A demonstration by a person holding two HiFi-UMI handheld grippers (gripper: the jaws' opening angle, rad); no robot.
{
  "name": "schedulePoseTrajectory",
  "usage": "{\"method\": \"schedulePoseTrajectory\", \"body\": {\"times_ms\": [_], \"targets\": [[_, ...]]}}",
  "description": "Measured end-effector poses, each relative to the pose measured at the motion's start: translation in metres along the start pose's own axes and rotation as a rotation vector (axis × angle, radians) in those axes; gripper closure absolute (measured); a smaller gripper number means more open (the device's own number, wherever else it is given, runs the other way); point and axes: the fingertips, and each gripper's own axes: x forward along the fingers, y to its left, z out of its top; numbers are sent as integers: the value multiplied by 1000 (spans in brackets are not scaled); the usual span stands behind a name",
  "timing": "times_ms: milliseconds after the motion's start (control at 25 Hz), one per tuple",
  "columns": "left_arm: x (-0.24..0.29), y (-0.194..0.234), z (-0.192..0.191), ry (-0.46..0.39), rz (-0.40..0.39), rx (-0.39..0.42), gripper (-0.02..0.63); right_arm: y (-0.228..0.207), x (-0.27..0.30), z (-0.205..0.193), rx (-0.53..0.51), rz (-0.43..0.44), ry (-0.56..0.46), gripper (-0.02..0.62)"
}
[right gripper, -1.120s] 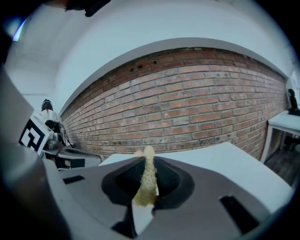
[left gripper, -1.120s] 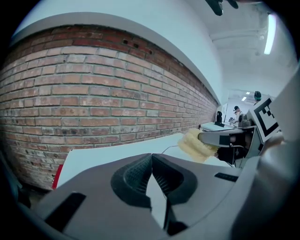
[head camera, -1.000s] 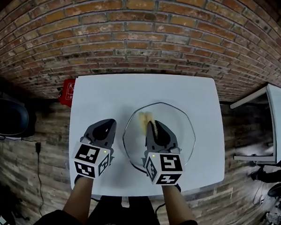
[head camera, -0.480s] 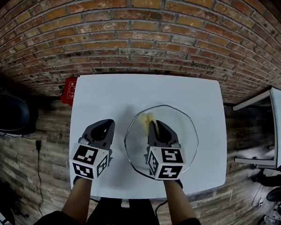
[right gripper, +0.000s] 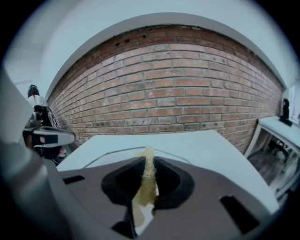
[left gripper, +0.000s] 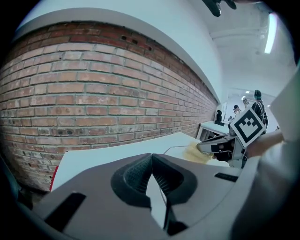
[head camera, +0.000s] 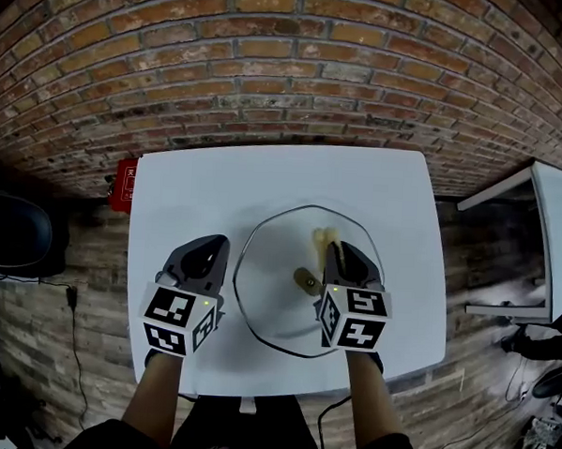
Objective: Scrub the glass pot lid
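Observation:
The round glass pot lid [head camera: 267, 312] lies flat on the white table [head camera: 264, 180], its knob [head camera: 306, 279] at the middle. My right gripper [head camera: 340, 255] is over the lid's right half, shut on a yellow sponge [head camera: 324, 238] that sticks out ahead of the jaws. In the right gripper view the sponge [right gripper: 147, 180] stands pinched between the pads, with the lid's rim [right gripper: 112, 152] beyond. My left gripper [head camera: 207, 255] rests at the lid's left edge. Its pads [left gripper: 140, 173] meet with nothing seen between them. A thin line of lid rim [left gripper: 176, 148] runs past them.
A brick wall backs the table. A red object [head camera: 123, 182] sits by the table's far left corner. Another white table [head camera: 558, 233] stands to the right, and a dark object [head camera: 17, 233] is on the wooden floor at left.
My right gripper has carried the sponge from left of the lid's middle over to its right half, uncovering the knob. The left gripper has stayed put.

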Motion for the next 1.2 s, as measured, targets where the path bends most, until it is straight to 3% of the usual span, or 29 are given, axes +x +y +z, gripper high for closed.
{"method": "schedulePoseTrajectory", "body": {"times_ms": [280,400,520,640,800,920,1040,1200], "targets": [[5,-12,1,1,-24,5,597,-69,-22,-6,-1,-164,39,537],[3,-13,0,-3,-25,4,597,-78,-31,-7,10,-190,35,537],[-2,-10,0,-9,-21,0,597,-59,-38,1,24,-136,-6,537],[-9,-5,-1,-14,-10,-8,597,-8,-40,7,9,-11,-24,537],[-18,0,1,-23,3,-13,597,69,-38,2,-19,162,1,537],[-23,3,0,-26,10,-17,597,103,-37,-5,-14,237,27,537],[-25,4,-2,-23,16,-19,597,113,-36,-14,-19,261,59,537],[-24,-1,-3,-19,9,-14,597,91,-35,-28,-35,209,109,537]]}}
